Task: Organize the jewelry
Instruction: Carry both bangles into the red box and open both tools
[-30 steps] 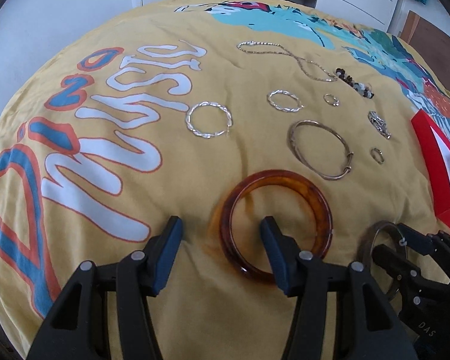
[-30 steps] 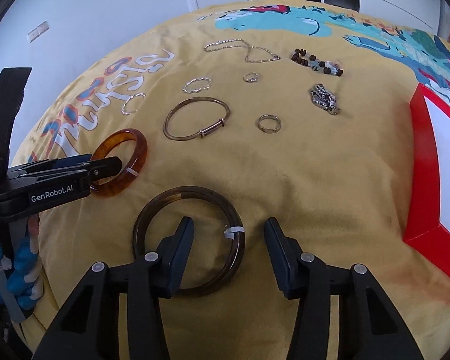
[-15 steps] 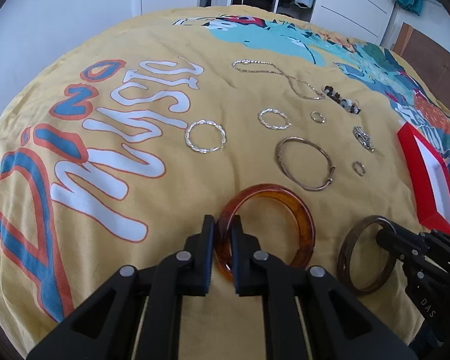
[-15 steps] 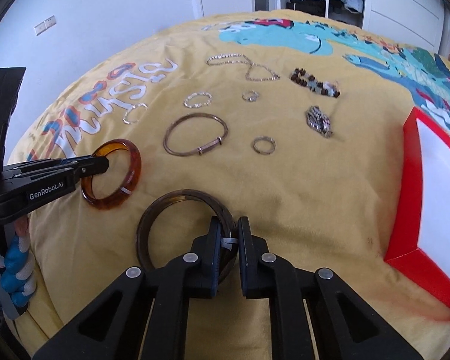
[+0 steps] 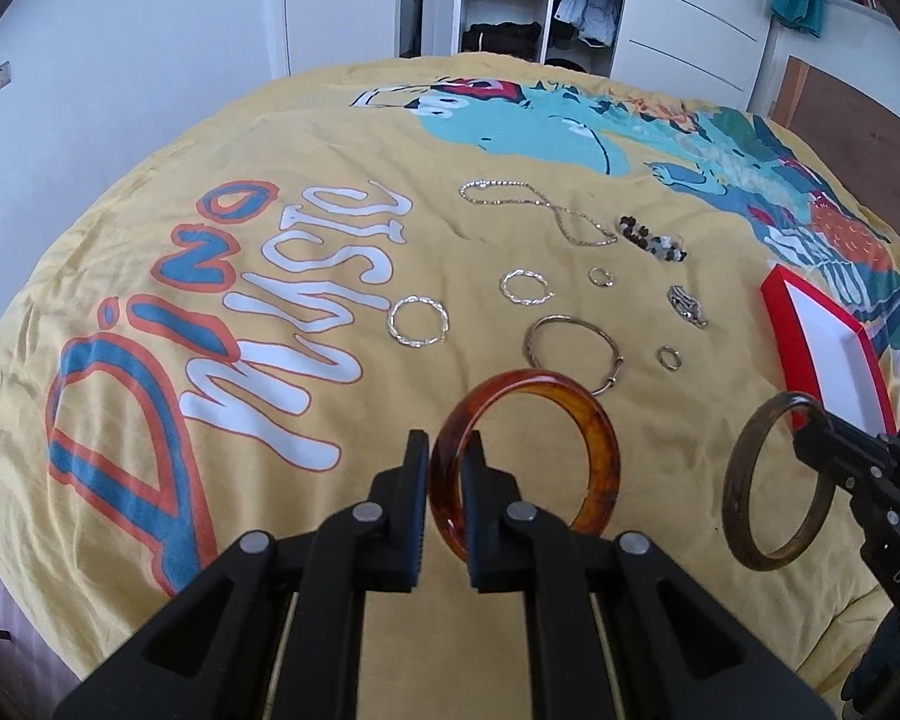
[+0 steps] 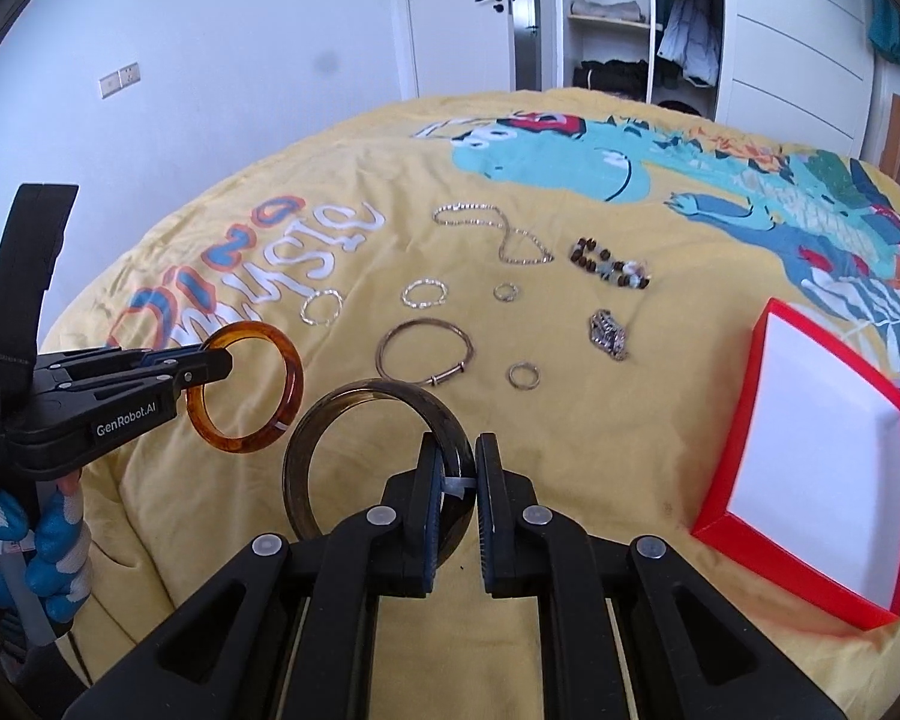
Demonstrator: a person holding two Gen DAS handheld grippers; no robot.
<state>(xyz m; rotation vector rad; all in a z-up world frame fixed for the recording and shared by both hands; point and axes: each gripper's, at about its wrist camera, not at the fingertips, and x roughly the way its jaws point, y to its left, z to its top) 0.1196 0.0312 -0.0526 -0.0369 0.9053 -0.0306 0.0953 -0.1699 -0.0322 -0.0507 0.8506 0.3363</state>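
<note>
Clamping tools (image 5: 445, 483) (image 6: 455, 483), bangles (image 5: 525, 456) (image 6: 378, 468) now lifted off bedspread (image 5: 342, 120)

jaws clamped, amber bangle (image 5: 525, 459) and dark bangle (image 6: 378, 462) lifted

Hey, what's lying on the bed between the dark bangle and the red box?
Nothing: in the right wrist view, only bare yellow bedspread separates the dark bangle from the red box.
</note>
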